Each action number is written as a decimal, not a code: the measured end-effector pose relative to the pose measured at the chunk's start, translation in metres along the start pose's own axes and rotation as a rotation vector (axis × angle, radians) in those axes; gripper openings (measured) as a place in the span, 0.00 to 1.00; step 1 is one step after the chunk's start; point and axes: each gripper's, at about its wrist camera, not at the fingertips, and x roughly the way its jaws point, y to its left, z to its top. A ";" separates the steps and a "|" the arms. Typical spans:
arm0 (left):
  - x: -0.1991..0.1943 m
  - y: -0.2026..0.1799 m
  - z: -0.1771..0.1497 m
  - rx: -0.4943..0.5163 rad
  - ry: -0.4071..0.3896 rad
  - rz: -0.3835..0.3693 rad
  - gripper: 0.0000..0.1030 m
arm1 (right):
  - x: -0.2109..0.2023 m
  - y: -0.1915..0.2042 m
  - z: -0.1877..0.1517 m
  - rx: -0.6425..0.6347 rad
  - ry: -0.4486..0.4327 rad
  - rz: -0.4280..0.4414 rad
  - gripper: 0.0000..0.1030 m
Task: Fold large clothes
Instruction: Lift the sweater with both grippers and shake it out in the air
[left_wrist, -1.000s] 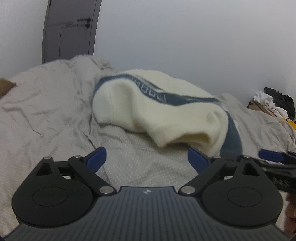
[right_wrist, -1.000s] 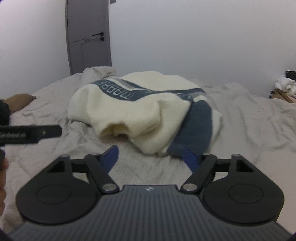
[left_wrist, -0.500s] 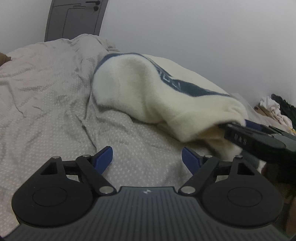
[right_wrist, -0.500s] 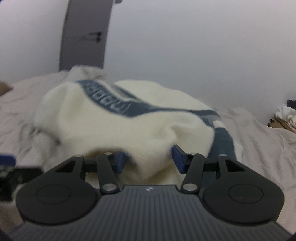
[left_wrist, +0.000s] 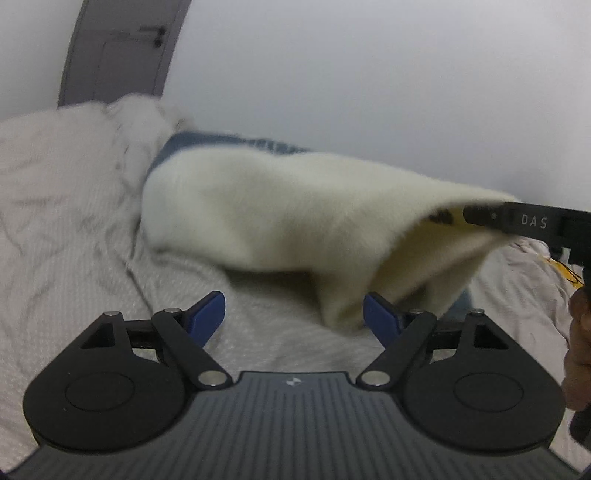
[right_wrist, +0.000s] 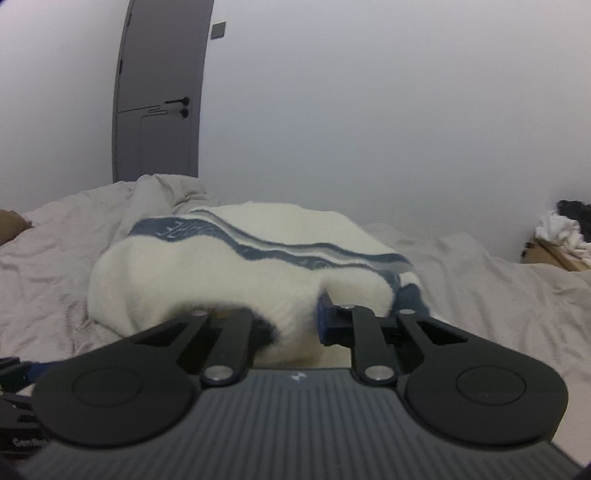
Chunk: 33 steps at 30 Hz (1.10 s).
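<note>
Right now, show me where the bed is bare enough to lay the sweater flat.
Bare sheet runs right of the cream sweater toward the clothes pile. A wrinkled stretch lies left of it. It is crowded at the near hem, where the right gripper is closing on the fabric and the left gripper stands open.

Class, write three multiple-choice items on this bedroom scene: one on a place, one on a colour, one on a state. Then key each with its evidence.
1. Where does the sweater lie?
A on the bed
B on a chair
C on the floor

2. What colour is the sweater's stripe?
A red
B blue
C green

3. What is between the left claw's pads?
A a sleeve
B nothing
C a sock

Key: A, bedding surrounds it; B, a blue band crosses the cream knit; B, the pads stand apart over bare bedding.
</note>
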 end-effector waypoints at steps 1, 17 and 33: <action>-0.005 -0.003 0.000 0.012 -0.012 -0.016 0.83 | -0.009 -0.002 0.000 -0.001 -0.008 -0.004 0.16; -0.111 -0.068 -0.018 0.179 -0.109 -0.360 0.83 | -0.161 -0.025 -0.003 0.002 -0.064 -0.039 0.12; -0.105 -0.138 -0.060 0.462 -0.110 -0.017 0.83 | -0.217 -0.053 -0.038 0.201 -0.032 0.054 0.13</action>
